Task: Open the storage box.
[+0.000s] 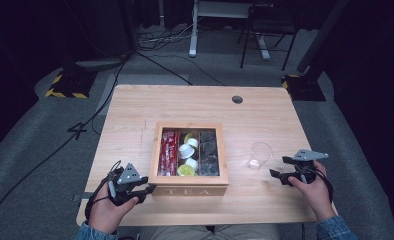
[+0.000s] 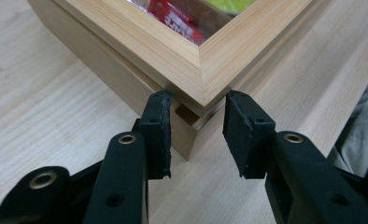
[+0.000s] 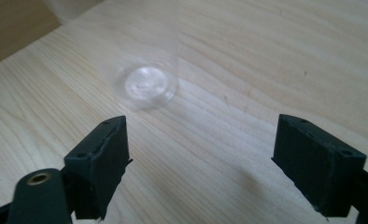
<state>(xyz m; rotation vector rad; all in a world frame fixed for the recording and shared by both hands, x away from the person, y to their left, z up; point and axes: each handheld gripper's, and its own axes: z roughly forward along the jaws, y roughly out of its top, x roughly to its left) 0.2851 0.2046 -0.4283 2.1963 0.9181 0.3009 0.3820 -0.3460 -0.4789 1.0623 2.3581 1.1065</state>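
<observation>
A wooden box marked TEA (image 1: 190, 191) sits mid-table, its glass-topped lid down. Inside are red sachets (image 1: 169, 152), white and yellow cups (image 1: 188, 150) and dark packets (image 1: 208, 152). My left gripper (image 1: 147, 190) is at the box's front left corner. In the left gripper view the box corner (image 2: 201, 60) juts between the jaws of my left gripper (image 2: 197, 100), and both pads press on it at the lid seam. My right gripper (image 1: 280, 166) stands open just right of a clear glass (image 1: 259, 155). Beyond the wide jaws of my right gripper (image 3: 203, 123) stands the glass (image 3: 147, 84), apart from them.
A cable hole (image 1: 237, 99) lies near the table's far edge. The floor beyond holds cables, yellow-black stand bases (image 1: 65, 87) and a chair (image 1: 267, 30). Bare tabletop (image 1: 135, 115) surrounds the box.
</observation>
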